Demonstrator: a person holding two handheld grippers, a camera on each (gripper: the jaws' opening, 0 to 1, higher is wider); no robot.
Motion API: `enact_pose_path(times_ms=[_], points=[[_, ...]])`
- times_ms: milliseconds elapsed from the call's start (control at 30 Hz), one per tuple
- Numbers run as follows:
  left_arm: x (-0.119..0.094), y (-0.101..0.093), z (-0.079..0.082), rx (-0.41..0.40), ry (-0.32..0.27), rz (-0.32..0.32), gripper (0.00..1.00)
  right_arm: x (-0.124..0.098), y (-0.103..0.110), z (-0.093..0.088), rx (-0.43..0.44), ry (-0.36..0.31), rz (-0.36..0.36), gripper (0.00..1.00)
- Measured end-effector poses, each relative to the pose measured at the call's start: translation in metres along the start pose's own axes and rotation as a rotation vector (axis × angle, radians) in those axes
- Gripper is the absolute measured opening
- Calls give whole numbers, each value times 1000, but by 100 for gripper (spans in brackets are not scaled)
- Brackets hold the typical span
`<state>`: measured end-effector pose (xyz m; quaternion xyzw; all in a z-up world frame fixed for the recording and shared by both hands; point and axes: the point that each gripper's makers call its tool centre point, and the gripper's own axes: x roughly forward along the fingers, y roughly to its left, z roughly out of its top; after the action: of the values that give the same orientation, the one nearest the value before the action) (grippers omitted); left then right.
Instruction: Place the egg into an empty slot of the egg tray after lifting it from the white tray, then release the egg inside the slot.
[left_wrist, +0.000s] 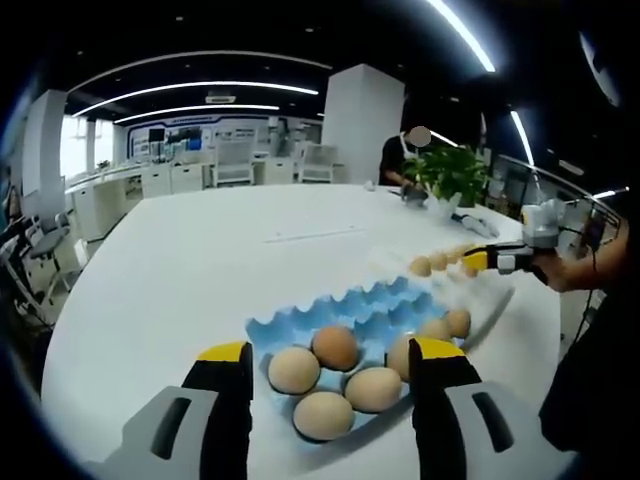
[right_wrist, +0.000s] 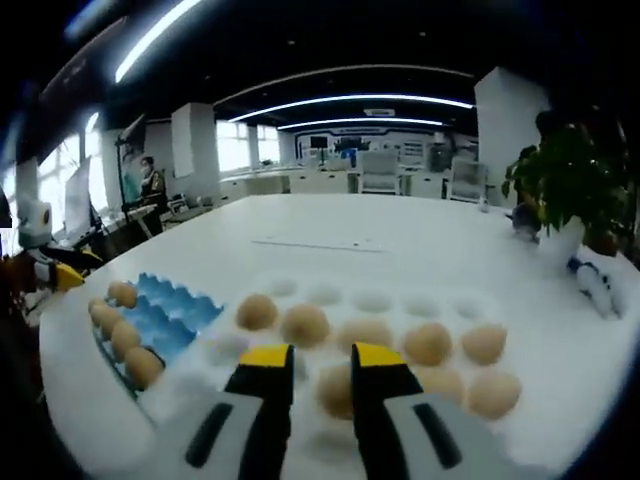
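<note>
While the right gripper (right_wrist: 318, 362) is held low over the white tray (right_wrist: 505, 300), its fingers are narrowly parted around an egg (right_wrist: 334, 388); whether contact is made cannot be told. The left gripper (left_wrist: 335, 368) is held wide open and empty above the blue egg tray (left_wrist: 300, 322). Lifting, placement in an empty slot and release are judged outstanding.

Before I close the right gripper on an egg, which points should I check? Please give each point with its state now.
1. Right gripper jaws open: ok, a gap shows.
2. Egg between those jaws: ok, it sits in the white tray.
3. Neighbouring eggs apart from the jaws: cannot tell.
4. Blue egg tray has empty slots: ok.
5. Left gripper open and carrying nothing: ok.
6. Jaw depth around the egg: cannot tell.
</note>
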<state>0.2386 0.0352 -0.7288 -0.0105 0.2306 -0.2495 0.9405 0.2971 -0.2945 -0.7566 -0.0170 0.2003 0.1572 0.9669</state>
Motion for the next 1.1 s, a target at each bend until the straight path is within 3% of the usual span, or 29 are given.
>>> enact_pose_path(times_ms=[200, 367, 467, 500, 567, 667, 800, 1100], points=[[0, 0, -1, 0, 5, 4, 62, 0, -11, -15, -4, 40, -40, 22], [-2, 0, -1, -2, 4, 6, 61, 2, -12, -17, -6, 42, -40, 25], [-2, 0, -1, -3, 4, 9, 61, 8, -11, -22, -147, 67, -36, 27], [-3, 0, -1, -2, 4, 9, 61, 9, -10, -23, -151, 71, -40, 26], [-3, 0, -1, -2, 1, 9, 61, 8, -11, -22, -93, 70, -27, 26], [-3, -1, -1, 1, 5, 6, 61, 6, -11, -21, -111, 67, -36, 25], [-5, 0, 1, -6, -4, 10, 61, -2, -14, -11, -37, 32, -39, 25], [-4, 0, -1, -1, 1, 14, 61, -9, -8, 3, -28, 3, -17, 25]])
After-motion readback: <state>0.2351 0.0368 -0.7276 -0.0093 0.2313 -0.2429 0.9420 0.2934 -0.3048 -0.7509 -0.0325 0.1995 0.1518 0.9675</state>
